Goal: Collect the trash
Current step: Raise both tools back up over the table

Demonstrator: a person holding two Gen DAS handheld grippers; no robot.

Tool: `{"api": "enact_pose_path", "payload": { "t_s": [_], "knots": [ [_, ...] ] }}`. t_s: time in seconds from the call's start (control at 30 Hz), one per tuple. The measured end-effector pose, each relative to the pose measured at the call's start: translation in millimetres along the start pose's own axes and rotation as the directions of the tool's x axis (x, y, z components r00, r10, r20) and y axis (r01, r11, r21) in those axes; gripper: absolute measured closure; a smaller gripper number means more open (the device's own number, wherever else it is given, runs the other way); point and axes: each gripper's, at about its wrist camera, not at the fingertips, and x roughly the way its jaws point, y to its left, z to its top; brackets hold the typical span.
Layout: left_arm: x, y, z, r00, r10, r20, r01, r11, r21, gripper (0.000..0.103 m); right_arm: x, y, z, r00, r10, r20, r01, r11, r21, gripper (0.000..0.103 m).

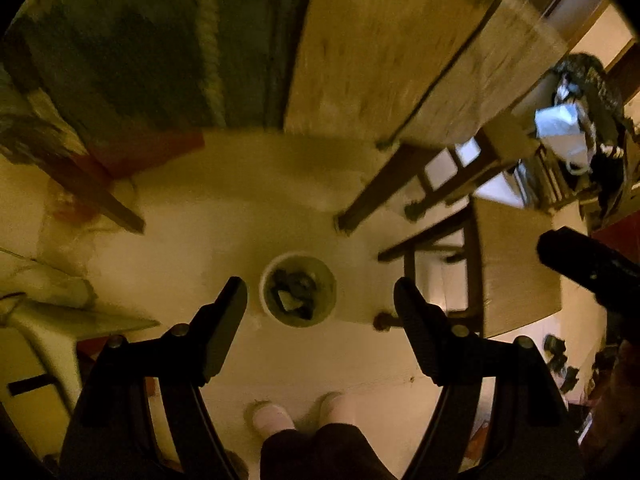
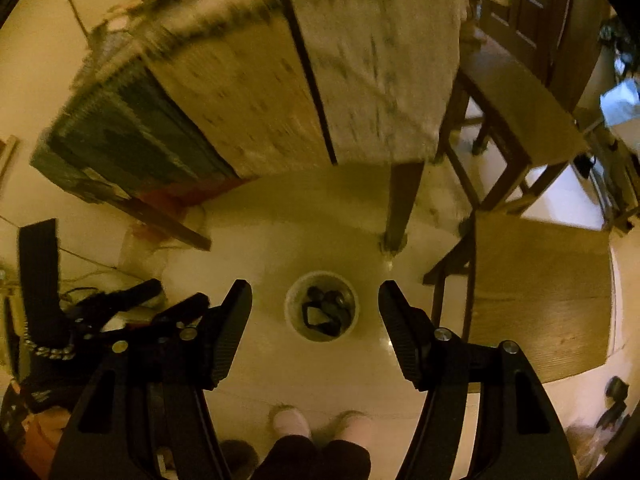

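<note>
Both cameras look straight down at a pale floor (image 2: 320,376). A small white bin (image 2: 321,306) stands on it, between the fingers of each view and well below them. Dark crumpled pieces of trash (image 2: 325,312) lie inside the bin; what they are is too blurred to tell.

Left hand-held gripper (image 1: 320,300): jaws wide apart, nothing between them. Right hand-held gripper (image 2: 315,300): jaws wide apart, also carrying nothing. In the left view the bin (image 1: 298,289) shows the same dark contents (image 1: 294,292).

Person's two light slippers (image 2: 320,420) stand just short of the bin. A cloth-covered counter (image 2: 360,60) rises beyond it, with a wooden chair (image 2: 540,300) to the right.

Judgement on progress: some trash is already in the bin, and neither gripper holds a piece now, so the moment reads as between items or near the end. A few small dark objects (image 1: 560,360) lie on the floor at the right edge of the left view; whether they are trash to collect cannot be told. No loose trash shows on the floor near the bin.
</note>
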Motion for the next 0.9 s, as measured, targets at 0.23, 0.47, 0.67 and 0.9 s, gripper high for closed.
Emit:
{"api": "enact_pose_path", "payload": {
  "t_s": [0.23, 0.47, 0.67, 0.9],
  "knots": [
    [-134.3, -11.1, 24.0, 0.982, -0.008, 0.187, 0.004, 1.0, 0.023, 0.028, -96.0, 39.8, 18.9, 0.993, 0.018, 0.116, -0.014, 0.999, -0.038, 0.041],
    [-264.8, -25.9, 34.0, 0.925, -0.048, 0.377, 0.01, 0.995, 0.101, 0.028, -185.5, 80.8, 26.3, 0.969, 0.031, 0.247, -0.015, 0.998, -0.066, 0.041],
    [-350.0, -33.2, 30.5, 0.864, -0.078, 0.498, 0.004, 0.989, 0.149, 0.028, -254.6, 115.2, 18.8, 0.933, 0.018, 0.36, 0.017, 0.995, -0.094, 0.041],
    [-423.0, -25.4, 17.1, 0.795, -0.111, 0.596, 0.001, 0.983, 0.182, 0.028, -311.9, 140.5, 12.4, 0.869, 0.002, 0.494, 0.057, 0.993, -0.104, 0.041]
  ]
}}
